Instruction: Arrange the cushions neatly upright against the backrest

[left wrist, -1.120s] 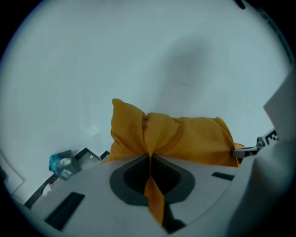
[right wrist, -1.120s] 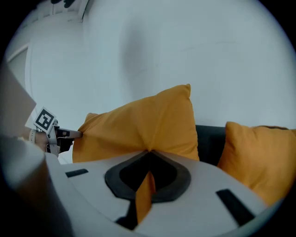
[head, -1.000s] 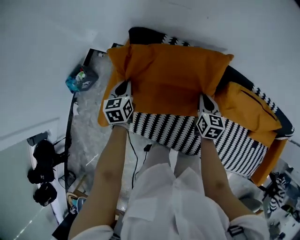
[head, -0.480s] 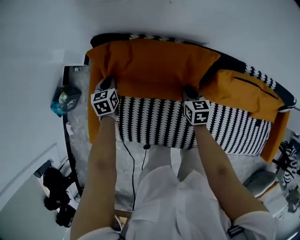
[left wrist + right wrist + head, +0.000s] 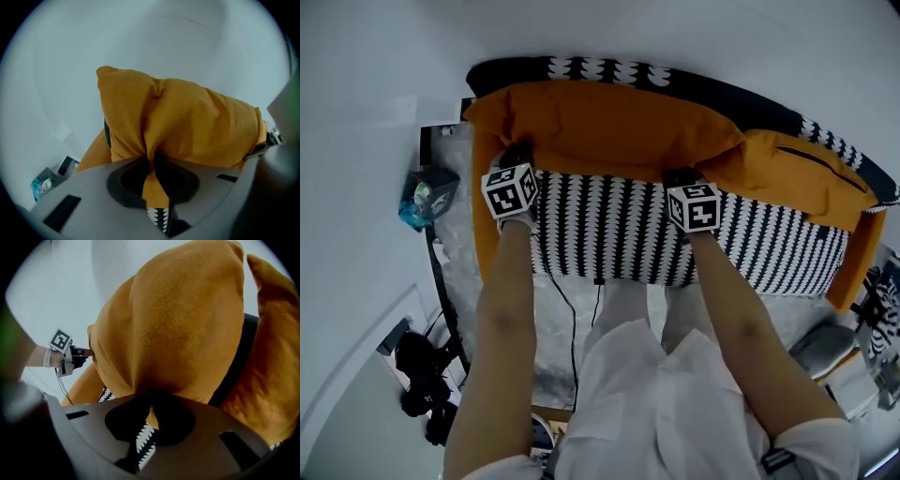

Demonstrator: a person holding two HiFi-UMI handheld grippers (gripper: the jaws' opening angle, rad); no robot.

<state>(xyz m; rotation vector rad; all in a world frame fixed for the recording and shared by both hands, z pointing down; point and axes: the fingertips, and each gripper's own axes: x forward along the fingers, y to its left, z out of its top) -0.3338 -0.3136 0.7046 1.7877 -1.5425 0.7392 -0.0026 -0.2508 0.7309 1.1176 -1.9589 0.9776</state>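
A large orange cushion stands along the sofa's black-and-white backrest, above the patterned seat. My left gripper pinches the cushion's lower left edge, and in the left gripper view the fabric is drawn into the jaws. My right gripper pinches the lower right edge, with the cloth still caught between the jaws. Both pairs of jaws are opening. A second orange cushion leans at the right, partly behind the first.
A white wall rises behind the sofa. On the floor at the left lie a blue-green packet and black camera gear. A thin cable hangs in front of the seat. Chair parts and clutter sit at the right.
Both grippers have pushed the large cushion back from over the seat to the backrest. More of the striped seat shows in front of it now.
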